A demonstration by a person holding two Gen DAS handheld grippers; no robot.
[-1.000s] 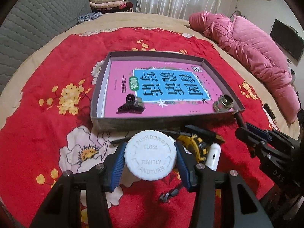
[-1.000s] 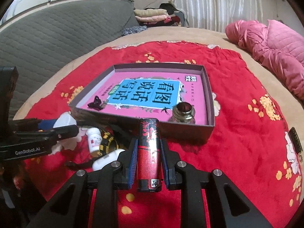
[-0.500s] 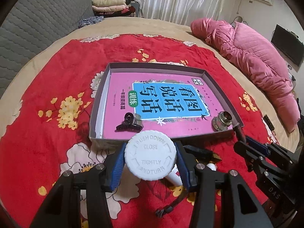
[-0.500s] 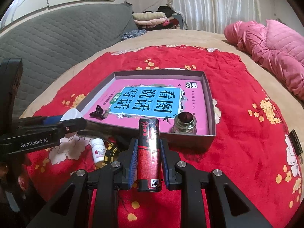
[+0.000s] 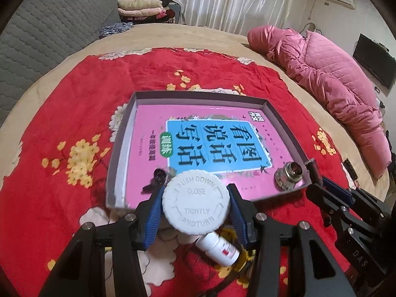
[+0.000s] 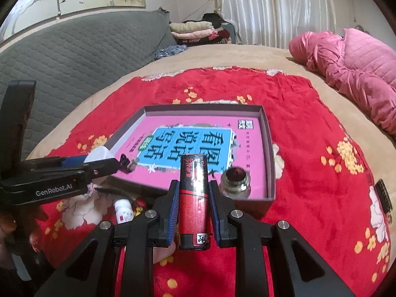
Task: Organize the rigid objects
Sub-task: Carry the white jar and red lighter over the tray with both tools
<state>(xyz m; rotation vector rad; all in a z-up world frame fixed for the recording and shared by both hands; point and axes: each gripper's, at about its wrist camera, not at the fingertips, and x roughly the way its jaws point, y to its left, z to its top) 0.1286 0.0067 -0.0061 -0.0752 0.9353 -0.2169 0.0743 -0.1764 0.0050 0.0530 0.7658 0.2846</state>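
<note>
My left gripper (image 5: 195, 208) is shut on a white child-proof bottle cap (image 5: 195, 201), held above the near edge of a grey shallow box (image 5: 116, 153) lined with a pink book. My right gripper (image 6: 194, 208) is shut on a red and black lighter (image 6: 194, 198), held in front of the box (image 6: 269, 153). Inside the box lie a black hair clip (image 5: 154, 180) near the left front and a metal fitting (image 5: 288, 175) at the right front corner. A small white pill bottle (image 5: 217, 247) lies on the red cloth below my left gripper; it also shows in the right wrist view (image 6: 123, 210).
The box sits on a red floral cloth (image 5: 61, 123) over a beige bed. A yellow and black item (image 5: 245, 259) lies beside the pill bottle. A pink quilted jacket (image 5: 321, 74) lies at the right. A grey padded headboard (image 6: 74, 57) and folded clothes (image 6: 195, 31) are behind.
Both grippers have risen and moved forward toward the box with their loads. The white cap now overlaps the box's near edge in view; the pill bottle has come into view below it.
</note>
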